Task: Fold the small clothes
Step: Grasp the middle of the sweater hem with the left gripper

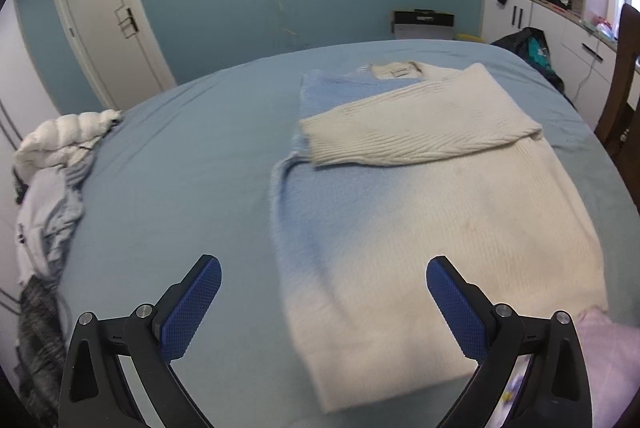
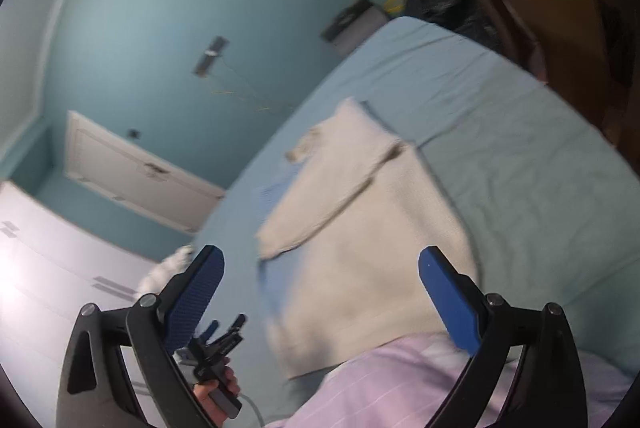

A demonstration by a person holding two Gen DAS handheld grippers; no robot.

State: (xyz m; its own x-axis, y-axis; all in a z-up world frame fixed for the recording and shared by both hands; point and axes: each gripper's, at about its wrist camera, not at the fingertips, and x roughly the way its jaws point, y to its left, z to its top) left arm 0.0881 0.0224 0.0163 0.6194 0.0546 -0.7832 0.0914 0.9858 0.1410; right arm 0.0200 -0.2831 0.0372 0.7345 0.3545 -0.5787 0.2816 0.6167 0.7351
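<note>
the left gripper (image 1: 324, 292) has its two blue pads wide apart with nothing between them. it hangs over the bed (image 1: 180, 156) and tips down toward it. its black arms are cut off at the bottom edge of the left wrist view, so the hand that holds it is hidden there.

the right gripper (image 2: 320, 284) also stands wide, nearly as wide as it goes, and it holds nothing. its view is tipped over sideways and smeared, so the edges of things are hard to make out. at about 7 o'clock in that view, half behind the near black arm, a hand (image 2: 216, 394) grips the handle of the other gripper. a pink striped sleeve (image 2: 400, 384) fills the bottom and is cut off by the edge.

the sweater (image 1: 440, 228) lies flat on the bed, just past the left pads, toward 1 o'clock. it is cream on one side and blue on the other. one cream sleeve (image 1: 420, 132) is folded across the chest. the near hem is blurry.

at 9 o'clock in the left wrist view, a pile of clothes (image 1: 52, 188) sits at the bed's edge, partly cut off. a white door (image 1: 108, 24) stands at 11 o'clock.
</note>
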